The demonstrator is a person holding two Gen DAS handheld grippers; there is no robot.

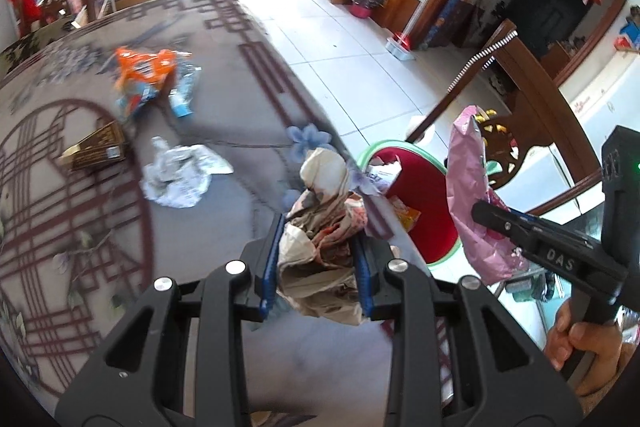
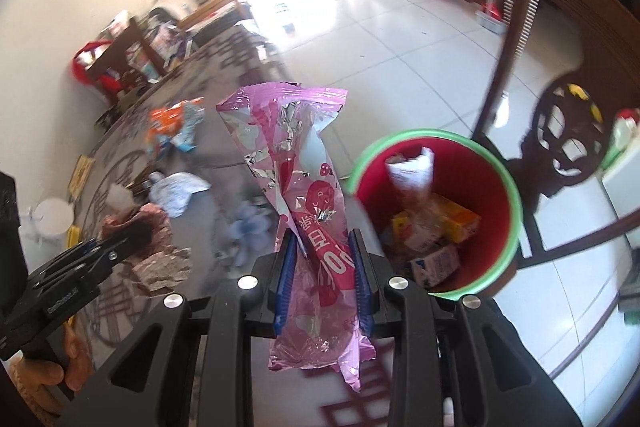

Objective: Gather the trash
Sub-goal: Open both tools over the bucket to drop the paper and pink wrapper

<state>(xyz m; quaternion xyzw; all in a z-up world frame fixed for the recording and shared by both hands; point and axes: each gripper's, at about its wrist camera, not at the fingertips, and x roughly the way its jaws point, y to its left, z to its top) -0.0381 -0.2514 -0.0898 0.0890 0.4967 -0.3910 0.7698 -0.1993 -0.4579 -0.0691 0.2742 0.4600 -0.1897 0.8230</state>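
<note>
Two handheld grippers carry trash near the table's edge. The left gripper (image 1: 318, 259) is clamped on a crumpled beige wrapper (image 1: 320, 223) — the right gripper (image 2: 322, 279) pinches a pink foil wrapper (image 2: 296, 163) upright. A red bin with a green rim (image 2: 496, 163) stands on the floor just beside the table (image 1: 224, 307), already holding cartons. An orange snack bag (image 1: 146, 69), white crumpled paper (image 1: 180, 175) and a brown box (image 1: 96, 147) lie mid-table.
</note>
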